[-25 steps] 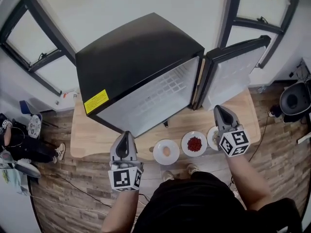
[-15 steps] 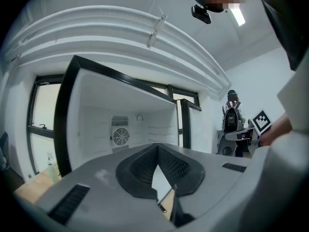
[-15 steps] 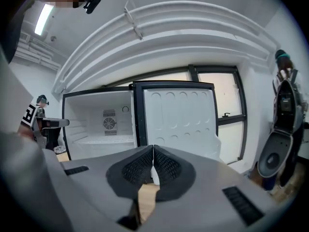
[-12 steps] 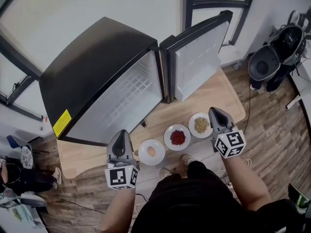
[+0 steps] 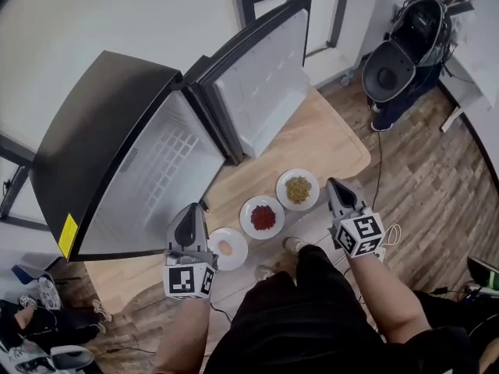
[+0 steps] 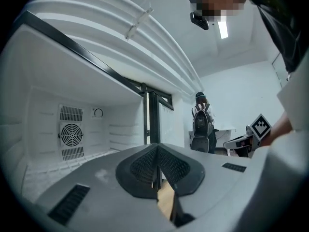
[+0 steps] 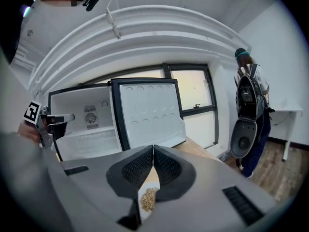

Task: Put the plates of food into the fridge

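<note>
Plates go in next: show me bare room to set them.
Free: inside the fridge, and the table between the open door and the plates. Crowded: the table's near edge, with egg plate, red-food plate and grain plate in a row.

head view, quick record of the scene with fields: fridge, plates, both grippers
fridge: black fridge on the wooden table, door open
plates: three in a row on the table in front of the fridge, none inside
foods: plate with a pale piece, plate with red food, plate with tan grains
left gripper: jaws together, nothing held, beside the plate with a pale piece
right gripper: jaws together, nothing held, beside the plate with tan grains
</note>
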Demonstrator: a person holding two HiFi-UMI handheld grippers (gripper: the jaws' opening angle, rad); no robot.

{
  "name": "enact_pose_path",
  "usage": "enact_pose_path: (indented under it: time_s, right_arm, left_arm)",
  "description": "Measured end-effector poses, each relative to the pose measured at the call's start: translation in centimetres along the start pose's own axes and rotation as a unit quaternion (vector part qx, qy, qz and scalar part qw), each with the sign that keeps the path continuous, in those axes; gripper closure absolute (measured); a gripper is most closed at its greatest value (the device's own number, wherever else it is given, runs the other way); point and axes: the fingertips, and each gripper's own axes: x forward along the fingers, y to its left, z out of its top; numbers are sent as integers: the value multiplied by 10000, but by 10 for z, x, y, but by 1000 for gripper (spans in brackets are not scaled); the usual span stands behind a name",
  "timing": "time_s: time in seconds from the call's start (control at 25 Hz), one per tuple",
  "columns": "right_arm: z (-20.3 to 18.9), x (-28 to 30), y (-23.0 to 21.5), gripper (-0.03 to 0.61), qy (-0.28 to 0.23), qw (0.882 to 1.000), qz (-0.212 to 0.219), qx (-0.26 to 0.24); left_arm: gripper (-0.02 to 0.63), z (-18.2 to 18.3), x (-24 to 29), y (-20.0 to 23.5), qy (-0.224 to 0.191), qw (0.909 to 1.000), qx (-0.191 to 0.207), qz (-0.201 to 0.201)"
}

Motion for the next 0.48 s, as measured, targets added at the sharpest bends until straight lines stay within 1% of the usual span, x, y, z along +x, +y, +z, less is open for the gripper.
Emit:
enact_pose_path:
  time_s: [0.16, 0.24, 0.48]
  right_arm:
    - [-27, -3, -2, 557, -11, 9994, -62, 352]
    - [-42, -1, -3, 557, 50, 9989, -129, 448]
    - [-90, 8, -11, 555, 439, 9964, -325, 642]
  left_arm:
    - [609, -6, 11, -13, 81, 9992, 288, -256]
    - [609, -10, 14, -18, 106, 9985, 405, -343]
    - [609, -23, 26, -20, 189, 9977, 466, -446]
